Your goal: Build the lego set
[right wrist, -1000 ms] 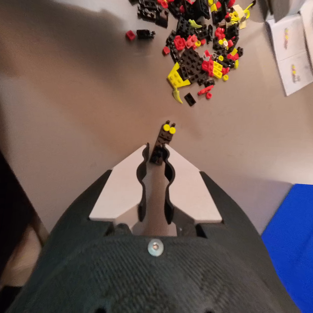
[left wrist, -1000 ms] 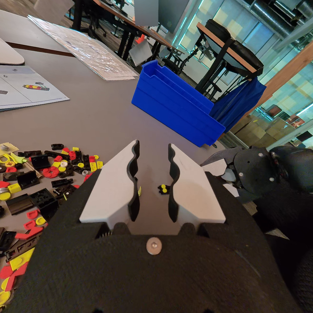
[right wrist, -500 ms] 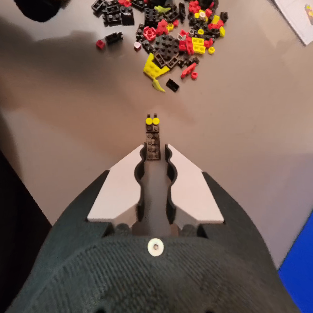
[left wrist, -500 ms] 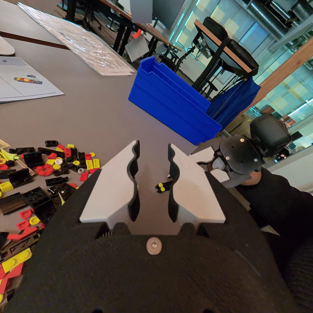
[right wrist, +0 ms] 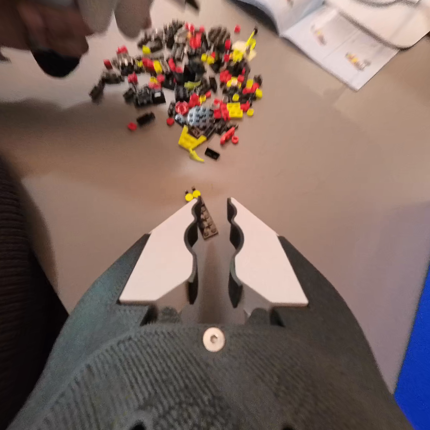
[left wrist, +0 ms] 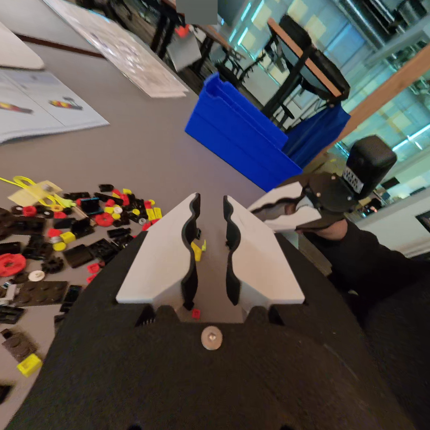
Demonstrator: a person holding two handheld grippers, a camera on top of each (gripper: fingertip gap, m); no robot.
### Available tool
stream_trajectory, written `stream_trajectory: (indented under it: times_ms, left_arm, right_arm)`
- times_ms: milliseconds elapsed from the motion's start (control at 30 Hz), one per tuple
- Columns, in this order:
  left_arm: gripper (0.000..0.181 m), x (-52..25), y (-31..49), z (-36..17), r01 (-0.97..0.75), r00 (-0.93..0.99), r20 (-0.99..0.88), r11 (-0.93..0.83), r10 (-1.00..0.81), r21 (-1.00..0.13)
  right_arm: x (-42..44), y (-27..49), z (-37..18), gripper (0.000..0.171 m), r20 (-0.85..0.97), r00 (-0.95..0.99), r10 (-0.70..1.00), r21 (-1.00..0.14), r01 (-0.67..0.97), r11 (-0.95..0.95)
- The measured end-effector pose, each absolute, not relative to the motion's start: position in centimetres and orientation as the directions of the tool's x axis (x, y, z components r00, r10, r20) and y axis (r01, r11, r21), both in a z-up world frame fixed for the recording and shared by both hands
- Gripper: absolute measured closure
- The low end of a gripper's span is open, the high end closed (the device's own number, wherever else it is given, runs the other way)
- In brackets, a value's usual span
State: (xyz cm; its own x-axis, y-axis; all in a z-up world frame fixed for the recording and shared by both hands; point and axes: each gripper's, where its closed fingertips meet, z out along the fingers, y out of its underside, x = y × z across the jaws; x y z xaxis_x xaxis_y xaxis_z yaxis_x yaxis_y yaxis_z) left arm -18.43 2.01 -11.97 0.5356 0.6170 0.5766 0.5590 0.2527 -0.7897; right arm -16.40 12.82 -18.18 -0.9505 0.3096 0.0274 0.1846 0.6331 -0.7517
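My right gripper [right wrist: 213, 201] is open above the grey table. A small black brick assembly [right wrist: 207, 221] with two yellow round studs [right wrist: 192, 195] lies on the table between its fingers, close against the left finger, not clamped. My left gripper [left wrist: 211, 202] is open and empty, at the edge of the pile of loose red, yellow and black pieces [left wrist: 69, 228]. A yellow piece [left wrist: 197, 250] and a small red piece [left wrist: 196, 313] show on the table between its fingers. The right gripper [left wrist: 258, 213] also shows to the right in the left wrist view. The pile [right wrist: 190, 81] lies ahead in the right wrist view.
A blue bin [left wrist: 237, 139] stands behind the grippers, and its edge [right wrist: 418, 337] shows in the right wrist view. An open instruction booklet [left wrist: 35, 104] lies at the left. It also shows beyond the pile [right wrist: 337, 46]. A blurred hand [right wrist: 53, 35] is at the top left. About 12 cm separates my left fingertips from my right.
My right gripper opened wider and let go of the black assembly, which now lies askew by the left finger. My left gripper moved towards the pile, and different pieces show between its fingers.
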Motion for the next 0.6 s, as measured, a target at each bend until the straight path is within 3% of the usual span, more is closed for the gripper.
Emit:
stream_trajectory:
  times_ms: [167,367,533,600]
  left_arm:
    - [0.162,-17.8,3.7,-13.2,0.589,0.557,0.548,0.168,0.624,-0.790]
    - [0.157,-17.2,4.8,-13.9,0.517,0.626,0.380,0.001,0.681,-0.856]
    - [0.156,-17.2,4.9,-13.7,0.502,0.638,0.369,-0.002,0.675,-0.865]
    - [0.159,-18.2,2.9,-13.7,0.441,0.618,0.246,-0.071,0.747,-0.895]
  right_arm:
    - [-18.6,12.9,-16.0,0.142,0.088,-0.910,0.406,-0.843,0.149,0.516]
    - [-19.1,12.8,-14.5,0.145,0.106,-0.893,0.437,-0.880,0.120,0.459]
    - [-19.1,13.0,-13.4,0.147,0.093,-0.891,0.444,-0.906,0.110,0.410]
    - [-19.0,13.0,-13.2,0.146,0.068,-0.896,0.439,-0.912,0.123,0.392]
